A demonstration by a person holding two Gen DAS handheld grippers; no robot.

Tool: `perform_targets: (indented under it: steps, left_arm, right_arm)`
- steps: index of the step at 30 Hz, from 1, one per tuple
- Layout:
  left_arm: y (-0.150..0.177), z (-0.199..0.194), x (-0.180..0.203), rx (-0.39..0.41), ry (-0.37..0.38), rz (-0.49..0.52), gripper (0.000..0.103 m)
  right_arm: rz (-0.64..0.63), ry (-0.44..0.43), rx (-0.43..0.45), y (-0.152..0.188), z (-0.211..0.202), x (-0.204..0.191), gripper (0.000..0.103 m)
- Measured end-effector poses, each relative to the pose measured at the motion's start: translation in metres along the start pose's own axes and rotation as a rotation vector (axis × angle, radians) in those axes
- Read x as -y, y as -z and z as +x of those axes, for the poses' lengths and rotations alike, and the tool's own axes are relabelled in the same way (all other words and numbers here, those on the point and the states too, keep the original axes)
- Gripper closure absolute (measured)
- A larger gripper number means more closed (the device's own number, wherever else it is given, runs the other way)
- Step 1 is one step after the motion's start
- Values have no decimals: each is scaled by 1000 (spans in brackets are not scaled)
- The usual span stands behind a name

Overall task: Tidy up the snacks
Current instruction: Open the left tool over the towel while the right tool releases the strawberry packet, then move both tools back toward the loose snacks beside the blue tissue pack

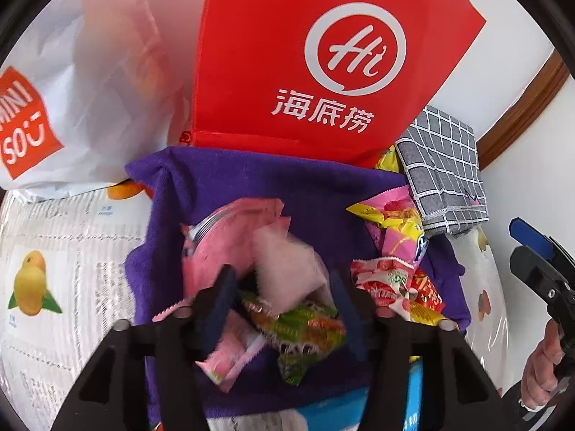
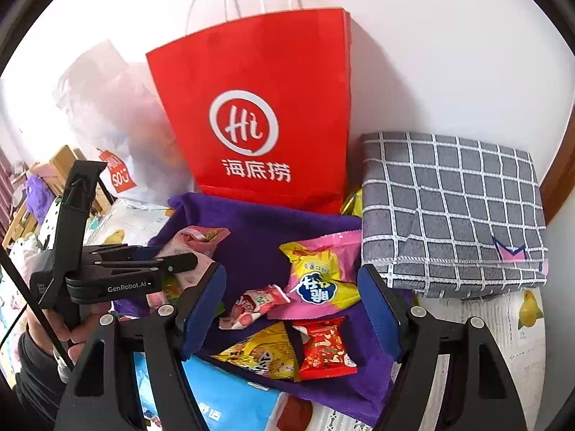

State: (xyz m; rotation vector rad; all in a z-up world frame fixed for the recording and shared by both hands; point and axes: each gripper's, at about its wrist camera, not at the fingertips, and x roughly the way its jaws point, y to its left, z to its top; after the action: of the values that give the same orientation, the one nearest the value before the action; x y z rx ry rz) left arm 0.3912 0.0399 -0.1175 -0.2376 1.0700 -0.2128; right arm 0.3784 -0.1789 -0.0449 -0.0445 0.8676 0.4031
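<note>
I see a purple cloth [image 1: 230,179] spread on the table, and the snacks lie on it in two little heaps. Behind the cloth a red paper bag [image 1: 323,54] stands up tall. A white plastic bag [image 1: 90,89] sits just beside it, and a folded grey checked cloth [image 2: 449,212] lies on the other side, next to the purple one.

My left gripper [image 1: 284,298] points down at the near heap. Its blue fingers are apart. Between them I see a pale pink packet [image 1: 284,269], all blurry, and I cannot tell if the pads touch it. Under it lies a green packet [image 1: 305,327], with more pink packets [image 1: 219,244] around.

My right gripper [image 2: 291,309] hangs over the other heap. Its fingers stand wide apart and they do not squeeze anything. Below them lie a big pink and yellow packet [image 2: 320,276], a small pink and red packet [image 2: 255,305], a red packet [image 2: 325,348] and a yellow packet [image 2: 262,352]. The red one and the yellow one touch.

A blue and white packet [image 2: 230,395] peeks out from under the near edge of the purple cloth. The table cover [image 1: 54,251] has pictures of yellow fruit on it.

A hand [image 2: 72,337] grips the handle of the left gripper at the side of the right camera view.
</note>
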Motion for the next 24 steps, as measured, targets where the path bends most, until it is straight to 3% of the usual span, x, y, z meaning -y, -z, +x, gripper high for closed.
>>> perform_targets:
  steps: [7,14,15,18,22,24]
  left_arm:
    - [25,-33,-3,39,-33,46,41]
    - [62,-77,6,74,-125,96,41]
    - [67,-82,8,76,-126,101,41]
    - [82,-96,17,81,-95,97,25]
    - [106,-116,24,110,-83,61,24]
    - [117,-126,27,127,-38,70,25]
  right_arm:
    - [-32,40,52,1,-16,-19,28]
    - [-16,104,129,22,-45,-34,28]
    - [-11,118,125,27,-48,-35,28]
    - [3,122,81,39,-53,-37,28]
    - [41,138,37,60,-67,-38,28]
    - [35,152,39,74,-76,-42,28]
